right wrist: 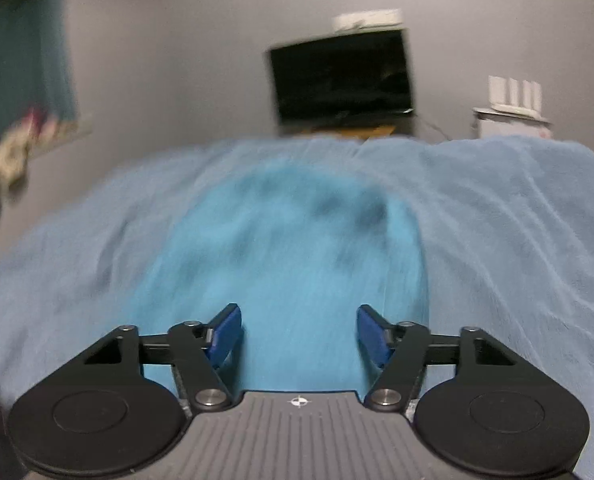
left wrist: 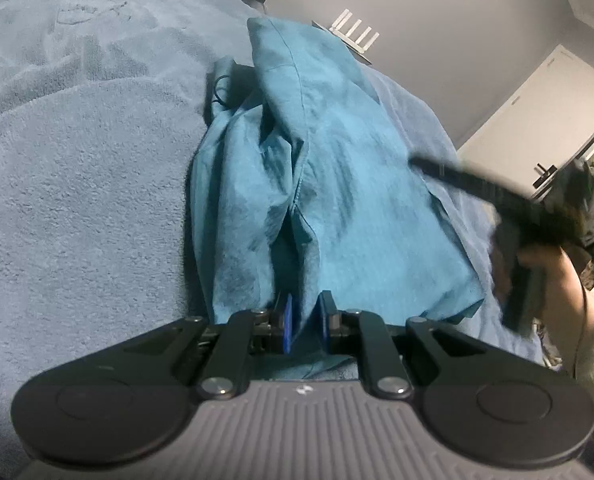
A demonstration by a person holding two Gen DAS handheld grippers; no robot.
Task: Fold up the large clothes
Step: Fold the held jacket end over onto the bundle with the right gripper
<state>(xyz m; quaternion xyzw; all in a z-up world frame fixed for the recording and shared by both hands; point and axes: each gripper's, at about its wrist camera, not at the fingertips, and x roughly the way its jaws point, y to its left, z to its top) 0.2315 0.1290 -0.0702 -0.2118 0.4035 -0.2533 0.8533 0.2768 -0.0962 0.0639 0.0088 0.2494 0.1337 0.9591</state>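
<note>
Teal woven garment (left wrist: 297,184) lay bunched in soft folds on fleecy pale-blue bed blanket (left wrist: 77,160). Left hand-held gripper (left wrist: 307,320) clenched the garment's near hem. Right hand-held gripper (right wrist: 299,334) hovered over the garment, jaws apart, empty.

Left wrist view: sits low and close over the teal garment (left wrist: 317,184), looking along it across the blue blanket (left wrist: 77,200) toward a grey wall corner. Right wrist view: higher above the garment (right wrist: 289,264), blurred, facing a dark screen (right wrist: 341,80) on the wall beyond. Shared: garment, blanket, white slatted object (left wrist: 355,34) behind the garment's far end.
</note>
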